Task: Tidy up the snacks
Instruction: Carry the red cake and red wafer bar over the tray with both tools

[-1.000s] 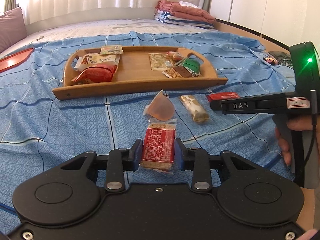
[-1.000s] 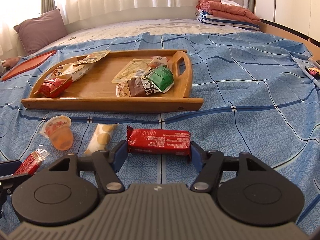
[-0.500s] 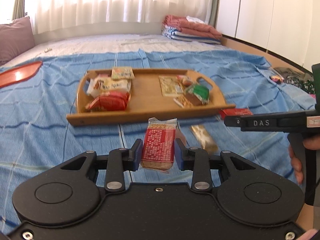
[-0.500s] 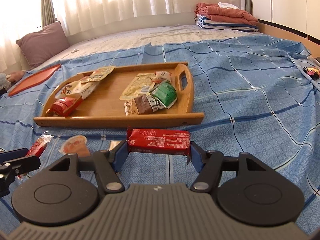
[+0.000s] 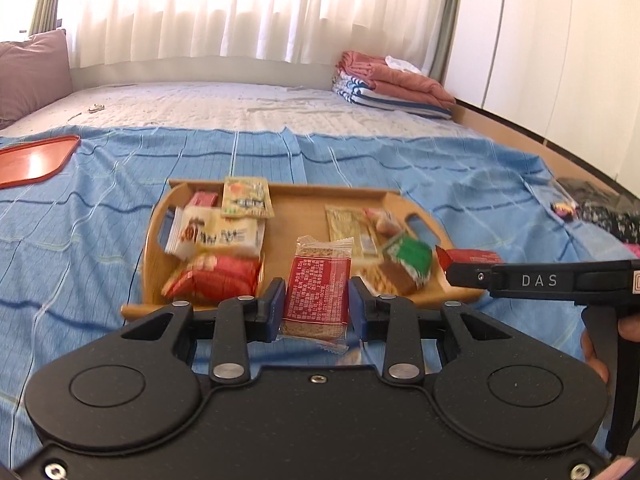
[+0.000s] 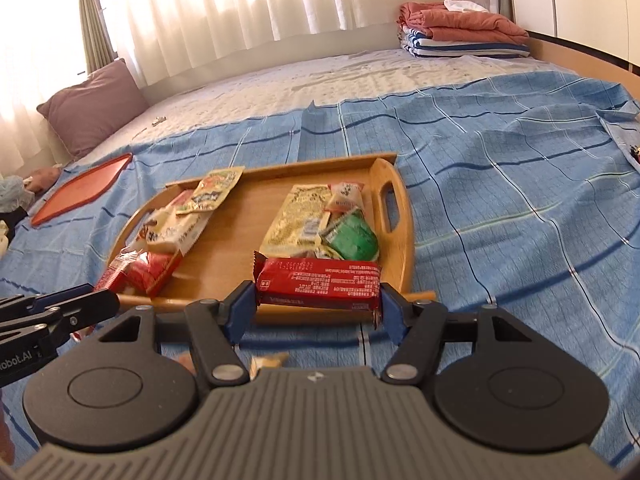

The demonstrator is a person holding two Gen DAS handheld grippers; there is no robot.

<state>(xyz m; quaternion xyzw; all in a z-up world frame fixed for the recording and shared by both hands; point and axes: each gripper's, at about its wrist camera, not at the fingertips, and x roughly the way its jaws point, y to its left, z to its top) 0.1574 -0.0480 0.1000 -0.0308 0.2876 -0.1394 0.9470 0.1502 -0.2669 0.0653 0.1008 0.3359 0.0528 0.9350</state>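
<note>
Left gripper (image 5: 316,304) clamped on upright cracker packet (image 5: 318,292) | right gripper (image 6: 318,304) clamped on red bar (image 6: 318,283) held crosswise | both near wooden tray (image 6: 400,216) front edge

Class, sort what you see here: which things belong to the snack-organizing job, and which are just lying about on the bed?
Part of the job:
left gripper holding a red cracker packet
right gripper holding a long red bar
wooden tray
green packet in the tray

Just lying about:
folded blankets
mauve pillow
orange lid
</note>
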